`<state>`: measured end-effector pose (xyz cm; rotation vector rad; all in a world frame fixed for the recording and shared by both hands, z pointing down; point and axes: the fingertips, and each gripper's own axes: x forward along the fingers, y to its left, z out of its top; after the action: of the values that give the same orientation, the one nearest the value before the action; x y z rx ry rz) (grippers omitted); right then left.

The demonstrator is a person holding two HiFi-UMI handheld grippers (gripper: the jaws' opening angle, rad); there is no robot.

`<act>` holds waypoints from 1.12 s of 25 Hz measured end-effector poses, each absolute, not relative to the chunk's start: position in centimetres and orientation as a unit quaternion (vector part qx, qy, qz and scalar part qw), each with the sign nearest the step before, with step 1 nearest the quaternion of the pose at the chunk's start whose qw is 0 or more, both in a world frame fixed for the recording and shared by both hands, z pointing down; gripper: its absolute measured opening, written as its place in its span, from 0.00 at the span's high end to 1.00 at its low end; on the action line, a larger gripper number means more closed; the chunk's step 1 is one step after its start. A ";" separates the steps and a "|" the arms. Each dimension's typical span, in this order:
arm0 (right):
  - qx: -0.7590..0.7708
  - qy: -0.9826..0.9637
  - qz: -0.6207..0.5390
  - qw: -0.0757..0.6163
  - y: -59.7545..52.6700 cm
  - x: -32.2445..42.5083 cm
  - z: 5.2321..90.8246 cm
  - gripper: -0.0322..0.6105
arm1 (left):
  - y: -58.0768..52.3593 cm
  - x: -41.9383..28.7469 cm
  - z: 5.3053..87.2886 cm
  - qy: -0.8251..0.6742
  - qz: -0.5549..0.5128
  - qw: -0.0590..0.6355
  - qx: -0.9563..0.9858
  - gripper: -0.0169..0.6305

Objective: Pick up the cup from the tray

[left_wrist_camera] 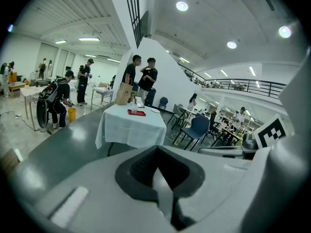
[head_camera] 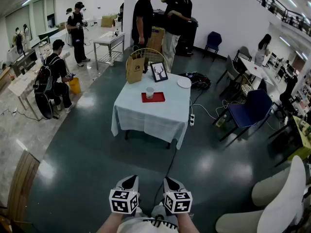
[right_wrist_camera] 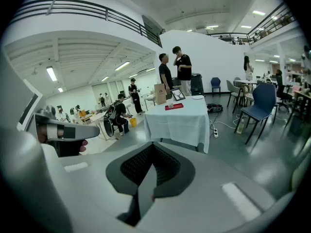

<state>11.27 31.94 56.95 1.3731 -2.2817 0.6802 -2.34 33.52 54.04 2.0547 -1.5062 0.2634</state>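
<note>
A small clear cup (head_camera: 149, 92) stands on a red tray (head_camera: 154, 98) on a table with a white cloth (head_camera: 150, 115), far ahead across the dark floor. The left gripper view also catches the cup (left_wrist_camera: 134, 109) and tray (left_wrist_camera: 137, 113) in the distance, and the right gripper view shows the cup (right_wrist_camera: 170, 102) and tray (right_wrist_camera: 174, 106). My left gripper (head_camera: 128, 183) and right gripper (head_camera: 171, 184) are held side by side close to my body, well short of the table. Both are shut and hold nothing: left (left_wrist_camera: 158, 173), right (right_wrist_camera: 145, 178).
On the table are a brown paper bag (head_camera: 135, 68), a framed picture (head_camera: 159, 72) and a white plate (head_camera: 184, 82). Two people (head_camera: 144, 18) stand behind it. A power strip (head_camera: 192, 120) and cables lie to its right, near a blue chair (head_camera: 253, 108). White chairs (head_camera: 282, 203) stand at right.
</note>
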 end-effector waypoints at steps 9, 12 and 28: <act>0.493 -0.812 0.242 0.198 32.4 11.4 57.3 0.91 | 34.0 -2.4 54.3 -0.564 0.096 0.288 0.768 0.97; 0.493 -0.811 0.242 0.199 32.6 11.2 57.5 0.91 | 34.1 -2.5 54.4 -0.565 0.097 0.289 0.767 0.97; 0.514 -0.802 0.265 0.148 32.9 11.6 56.5 0.86 | 34.7 -3.8 54.3 -0.565 0.087 0.297 0.765 0.97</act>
<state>11.63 32.86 56.48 1.4797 -2.3073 0.7613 -3.85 34.75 54.32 2.0328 -1.5025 0.2320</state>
